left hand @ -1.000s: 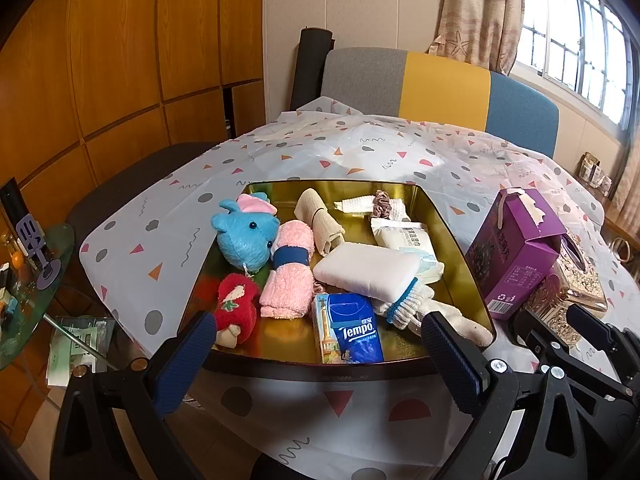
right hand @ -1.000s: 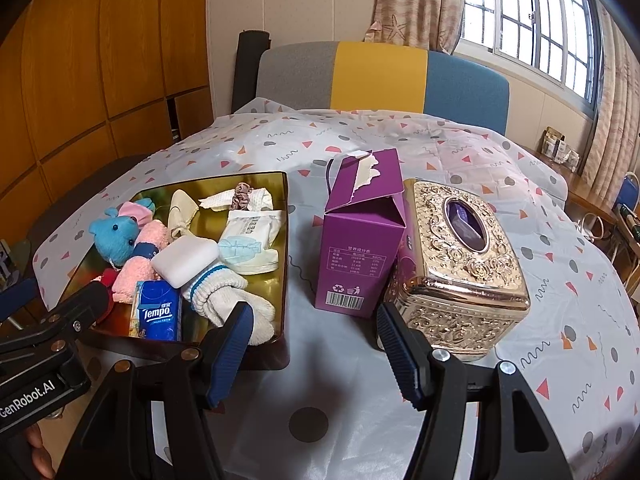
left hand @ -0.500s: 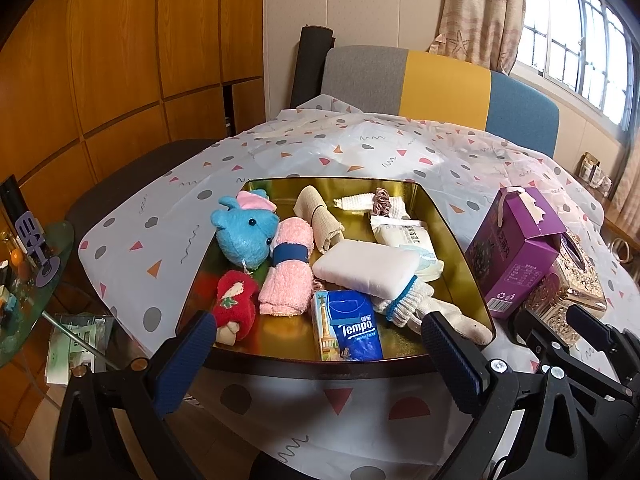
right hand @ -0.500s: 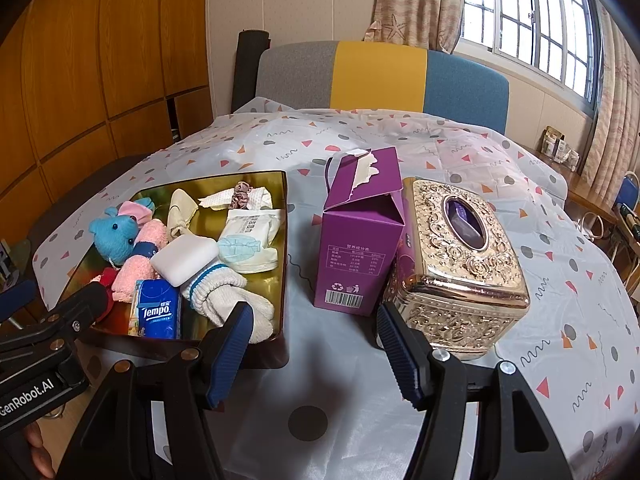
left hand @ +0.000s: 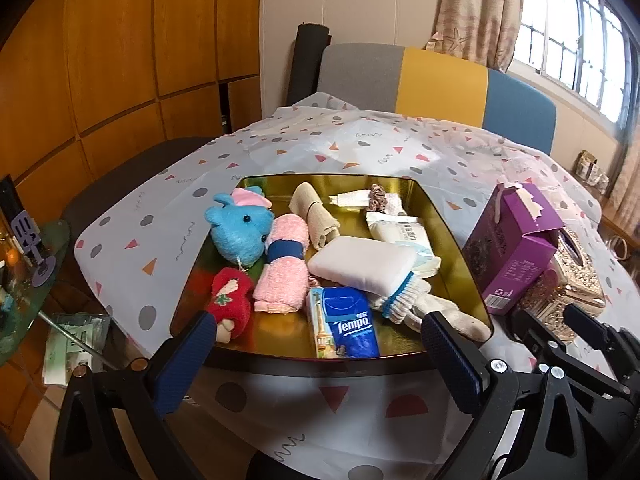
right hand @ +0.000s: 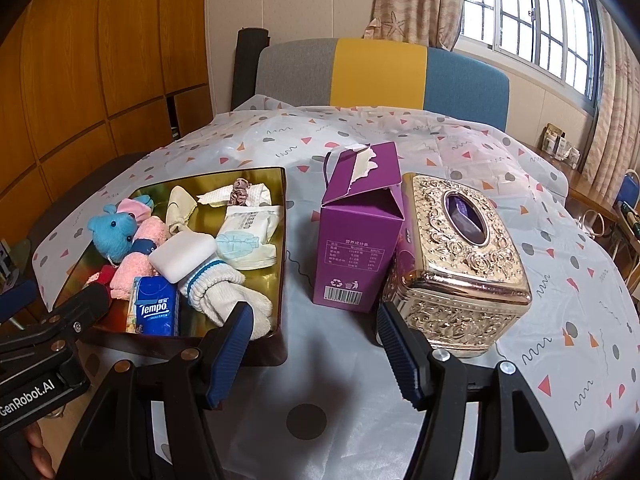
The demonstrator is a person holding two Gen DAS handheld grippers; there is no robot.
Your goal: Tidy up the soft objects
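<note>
A gold tray (left hand: 440, 216) (right hand: 282, 240) on the table holds soft things: a blue plush toy (left hand: 240, 232) (right hand: 110, 236), a red plush (left hand: 228, 300), a rolled pink towel (left hand: 282, 272), a white sponge (left hand: 362, 264) (right hand: 182, 256), a blue Tempo tissue pack (left hand: 346, 326) (right hand: 154, 310), white socks (right hand: 224, 292), a wipes pack (left hand: 400, 234) and a scrunchie (right hand: 240, 190). My left gripper (left hand: 316, 356) hovers open at the tray's near edge, empty. My right gripper (right hand: 316, 340) is open and empty, near the purple box.
A torn purple carton (right hand: 356, 240) (left hand: 516, 248) and an ornate gold tissue box (right hand: 464, 256) stand right of the tray. A patterned cloth covers the table (right hand: 440, 148). A colour-block sofa back (right hand: 380, 72) lies behind. A glass side table (left hand: 24, 256) sits at left.
</note>
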